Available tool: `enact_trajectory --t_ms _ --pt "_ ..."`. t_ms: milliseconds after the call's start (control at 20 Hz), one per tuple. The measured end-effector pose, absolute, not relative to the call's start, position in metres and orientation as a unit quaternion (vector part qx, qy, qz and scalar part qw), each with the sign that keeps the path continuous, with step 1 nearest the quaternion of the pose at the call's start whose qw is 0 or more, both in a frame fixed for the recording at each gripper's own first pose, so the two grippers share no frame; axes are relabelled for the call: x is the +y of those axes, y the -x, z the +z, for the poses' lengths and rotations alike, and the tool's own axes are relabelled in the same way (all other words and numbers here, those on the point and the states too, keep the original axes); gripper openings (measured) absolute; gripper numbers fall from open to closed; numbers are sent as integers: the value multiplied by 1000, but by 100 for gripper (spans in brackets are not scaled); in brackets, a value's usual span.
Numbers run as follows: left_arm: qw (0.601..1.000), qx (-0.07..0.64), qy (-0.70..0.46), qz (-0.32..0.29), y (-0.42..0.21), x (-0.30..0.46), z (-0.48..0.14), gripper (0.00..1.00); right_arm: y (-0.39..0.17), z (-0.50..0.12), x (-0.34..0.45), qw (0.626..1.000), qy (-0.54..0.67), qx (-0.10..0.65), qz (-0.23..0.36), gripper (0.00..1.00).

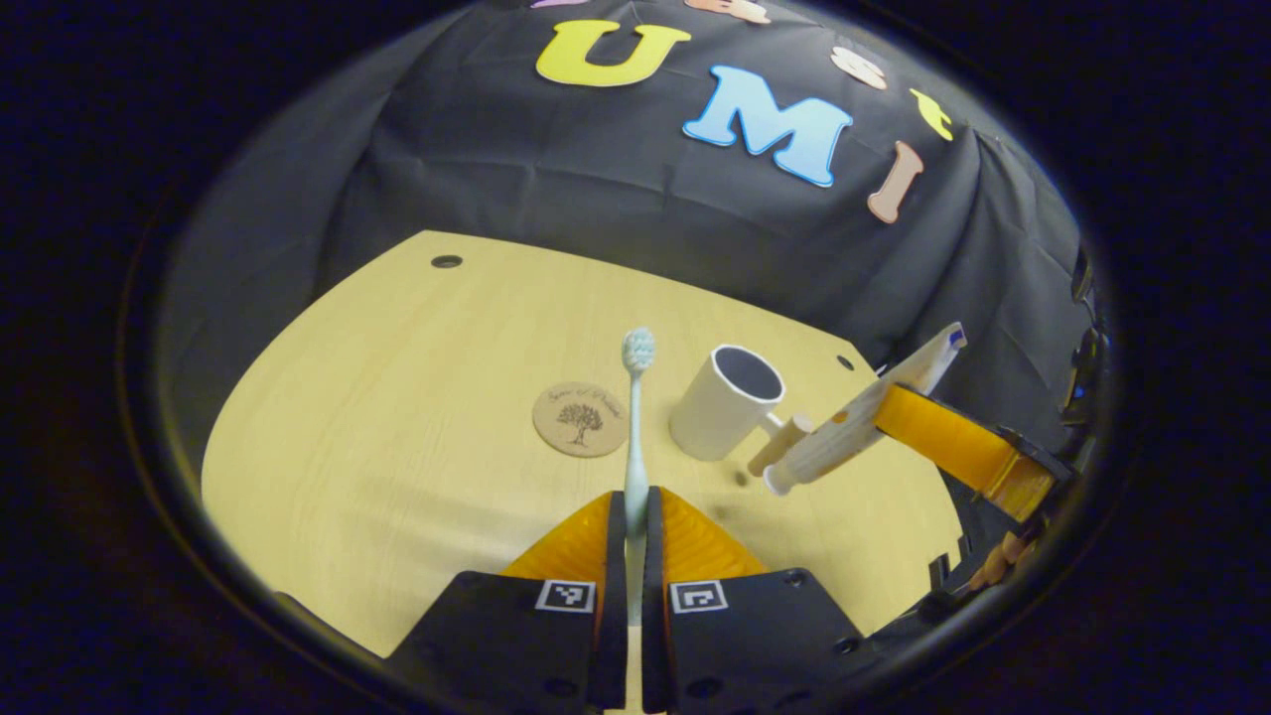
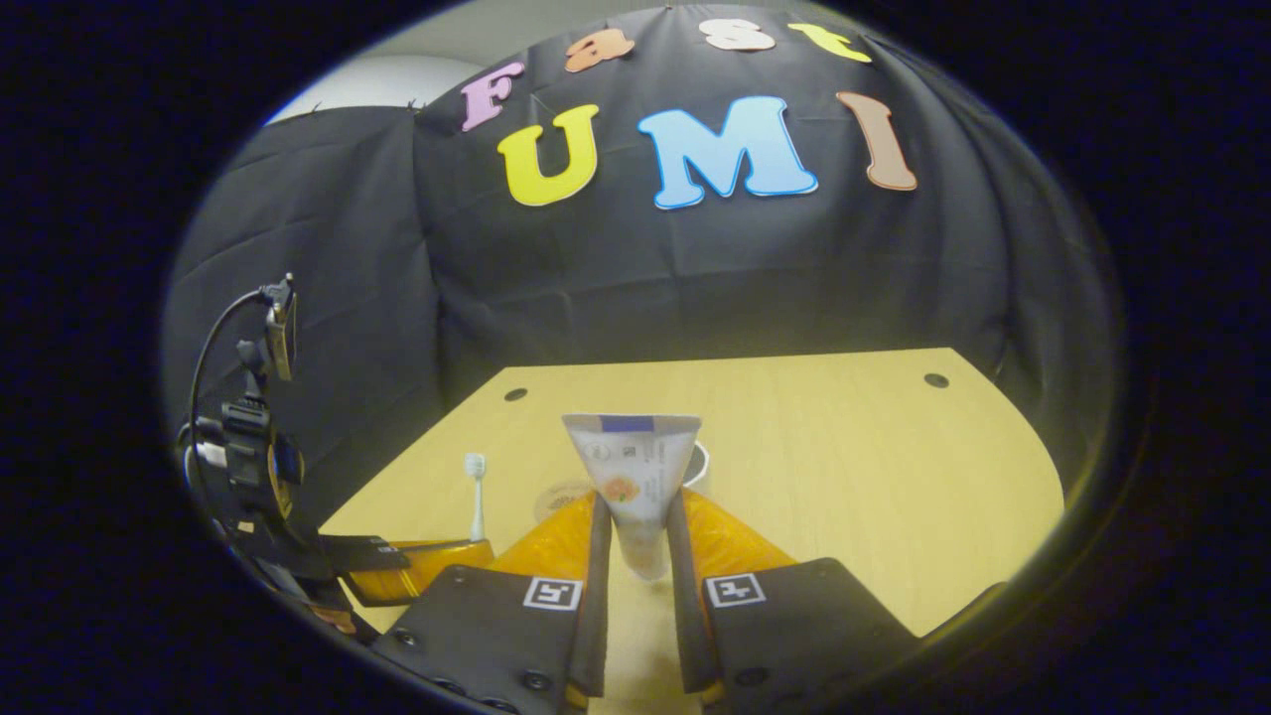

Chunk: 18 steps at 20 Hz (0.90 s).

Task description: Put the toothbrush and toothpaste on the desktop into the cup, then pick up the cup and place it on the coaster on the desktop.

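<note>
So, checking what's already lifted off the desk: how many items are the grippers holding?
2. The toothbrush stands upright between the left gripper's fingers; the toothpaste is clamped in the right gripper. The cup and the coaster sit on the desktop.

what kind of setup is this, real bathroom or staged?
Staged, most likely a data-collection booth: black cloth wall behind a bare wooden desktop, with only a cup and coaster set out, and a camera rig at the side.
</note>
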<state>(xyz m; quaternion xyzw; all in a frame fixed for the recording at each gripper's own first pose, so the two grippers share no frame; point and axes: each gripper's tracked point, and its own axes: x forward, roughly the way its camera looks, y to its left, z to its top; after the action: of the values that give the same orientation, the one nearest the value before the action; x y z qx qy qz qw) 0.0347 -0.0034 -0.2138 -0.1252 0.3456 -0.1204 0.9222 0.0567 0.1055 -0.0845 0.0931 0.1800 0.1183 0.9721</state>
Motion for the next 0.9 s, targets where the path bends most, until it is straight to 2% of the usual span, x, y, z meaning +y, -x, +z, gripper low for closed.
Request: enact_trajectory --t_ms 250,400,550,900 --pt "932 311 123 -140 -62 -12 -175 14 -92 -36 109 981 -85 137 112 32" --pt "936 290 129 -153 -74 -16 -160 14 -116 -28 112 983 -73 129 105 32" --pt "944 262 124 -157 -85 -13 -147 13 -142 -36 116 983 -65 140 100 32" --pt "957 199 122 -171 -99 -15 -120 13 -173 -102 121 971 -69 215 81 32"
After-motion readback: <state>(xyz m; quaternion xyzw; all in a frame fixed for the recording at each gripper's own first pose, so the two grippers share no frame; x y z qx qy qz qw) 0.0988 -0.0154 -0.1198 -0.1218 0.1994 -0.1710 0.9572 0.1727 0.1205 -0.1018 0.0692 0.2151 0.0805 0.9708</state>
